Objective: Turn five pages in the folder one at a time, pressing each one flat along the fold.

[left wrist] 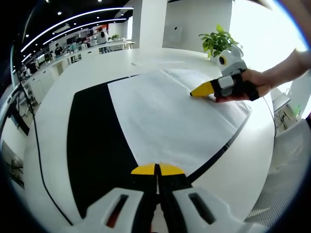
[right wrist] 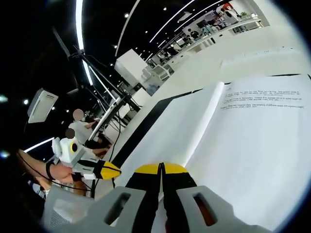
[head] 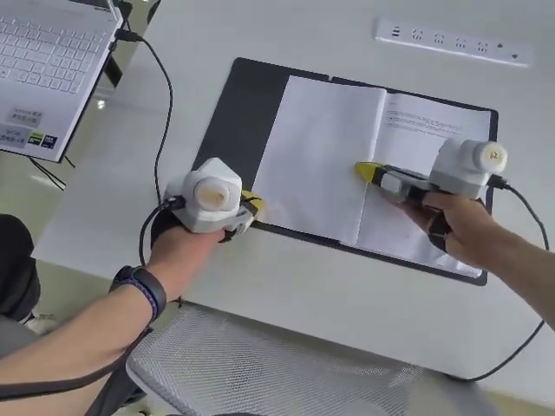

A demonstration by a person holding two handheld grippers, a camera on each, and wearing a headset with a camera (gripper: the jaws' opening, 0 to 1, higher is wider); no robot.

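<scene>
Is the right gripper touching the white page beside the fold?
Touching. In the left gripper view the yellow tip of the right gripper lies on the white page, with no gap visible between them.

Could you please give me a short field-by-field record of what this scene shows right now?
folder: black folder lying open on the white table
left page: blank side up
right page: a few printed lines at its top
left gripper: jaws shut, tips at the folder's near edge
right gripper: jaws shut, tips down at the fold
nearby: laptop, power strip
</scene>
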